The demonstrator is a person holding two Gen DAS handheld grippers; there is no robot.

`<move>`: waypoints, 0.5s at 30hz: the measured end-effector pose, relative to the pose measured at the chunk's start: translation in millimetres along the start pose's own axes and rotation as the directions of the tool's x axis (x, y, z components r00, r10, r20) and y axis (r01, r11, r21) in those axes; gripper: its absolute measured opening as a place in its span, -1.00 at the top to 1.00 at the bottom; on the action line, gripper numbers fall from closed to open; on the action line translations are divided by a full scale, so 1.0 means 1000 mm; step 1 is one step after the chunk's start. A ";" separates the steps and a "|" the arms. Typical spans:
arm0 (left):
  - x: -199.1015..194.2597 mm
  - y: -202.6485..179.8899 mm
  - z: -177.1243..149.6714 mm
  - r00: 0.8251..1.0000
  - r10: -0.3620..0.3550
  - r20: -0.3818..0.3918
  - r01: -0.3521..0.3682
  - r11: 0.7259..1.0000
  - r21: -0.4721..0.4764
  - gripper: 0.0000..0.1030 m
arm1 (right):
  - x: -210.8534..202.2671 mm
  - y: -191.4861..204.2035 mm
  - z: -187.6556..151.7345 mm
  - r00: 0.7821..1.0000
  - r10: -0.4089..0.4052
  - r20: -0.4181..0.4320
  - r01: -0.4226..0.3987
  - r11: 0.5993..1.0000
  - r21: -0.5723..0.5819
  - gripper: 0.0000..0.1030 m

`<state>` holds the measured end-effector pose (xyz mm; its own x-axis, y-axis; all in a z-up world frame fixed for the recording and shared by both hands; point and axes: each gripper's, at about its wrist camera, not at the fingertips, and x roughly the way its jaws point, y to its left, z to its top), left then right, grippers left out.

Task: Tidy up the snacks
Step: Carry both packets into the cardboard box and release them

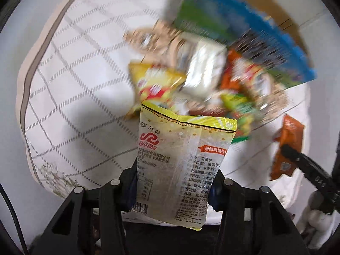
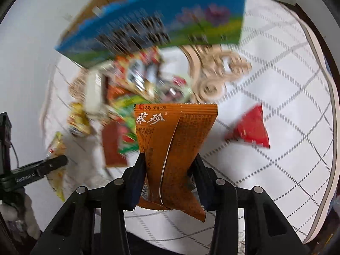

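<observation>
Your left gripper (image 1: 174,182) pinches a pale yellow foil cracker packet (image 1: 182,159); your right gripper (image 2: 167,176) clamps an orange foil sachet (image 2: 174,148). Both are lifted (pile at twelve o'clock); next, choose sorting spots.

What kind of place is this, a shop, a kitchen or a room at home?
Most likely a room at home. The snacks lie on a round table covered with a white checked cloth, beside a blue carton and a wooden ring toy. Nothing suggests a shop.

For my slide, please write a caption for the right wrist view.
Right gripper holds an orange snack packet above a blurred snack pile.
</observation>
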<state>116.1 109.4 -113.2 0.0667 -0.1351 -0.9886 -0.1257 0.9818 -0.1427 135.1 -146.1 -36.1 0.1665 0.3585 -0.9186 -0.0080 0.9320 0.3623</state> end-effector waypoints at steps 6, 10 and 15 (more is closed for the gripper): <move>-0.055 -0.040 0.059 0.990 -0.119 0.078 0.114 0.991 0.067 0.07 | -0.048 0.008 0.046 0.992 0.063 0.109 -0.061 0.998 -0.023 0.13; -0.109 -0.053 0.114 0.978 -0.152 0.146 0.134 0.982 0.130 0.07 | -0.077 0.004 0.089 0.981 0.042 0.189 -0.036 0.999 -0.035 0.13; -0.129 -0.090 0.184 0.973 -0.099 0.209 0.065 0.984 0.166 0.07 | -0.092 -0.009 0.159 0.962 -0.079 0.261 0.092 0.995 -0.034 0.13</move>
<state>300.7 63.4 36.5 0.2844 -0.2008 -0.9374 0.0447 0.9795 -0.1963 276.9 -196.1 70.6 0.4186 0.2569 -0.8711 -0.0264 0.9622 0.2711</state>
